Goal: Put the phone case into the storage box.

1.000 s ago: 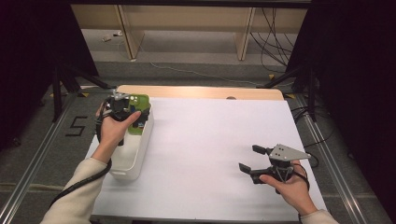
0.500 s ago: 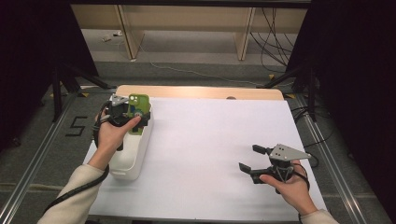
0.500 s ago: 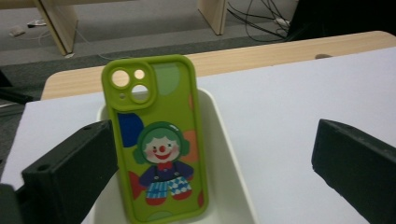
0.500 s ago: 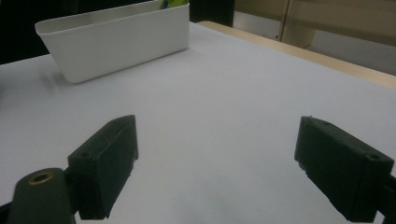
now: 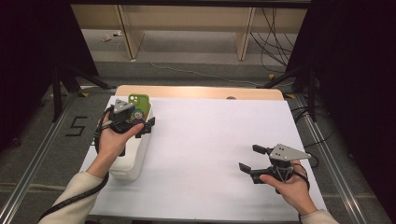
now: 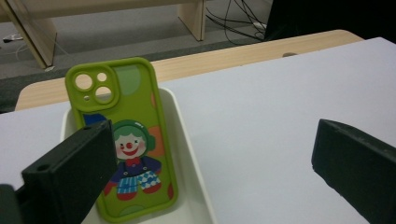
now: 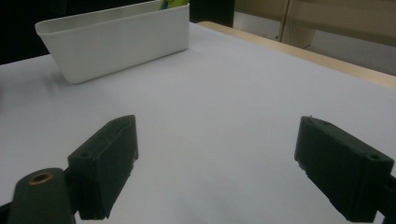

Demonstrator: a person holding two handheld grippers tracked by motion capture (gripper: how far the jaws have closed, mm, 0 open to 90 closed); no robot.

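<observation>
The setting was a laboratory recording station. A white-covered wooden table point(image 5: 210, 140) stood between black curtains point(image 5: 350, 70). Metal floor rails point(image 5: 32, 163) flanked it, one beside a taped number five point(image 5: 74, 126). Loose black cables point(image 5: 271, 23) lay beneath pale wooden shelving point(image 5: 187, 18).

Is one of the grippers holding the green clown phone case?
No. The left gripper is open above the phone case, which leans in the white bin. The right gripper is open too.

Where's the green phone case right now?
The green phone case leans in the far end of the white bin at the table's left side in the high view, just ahead of the open left gripper.
</observation>
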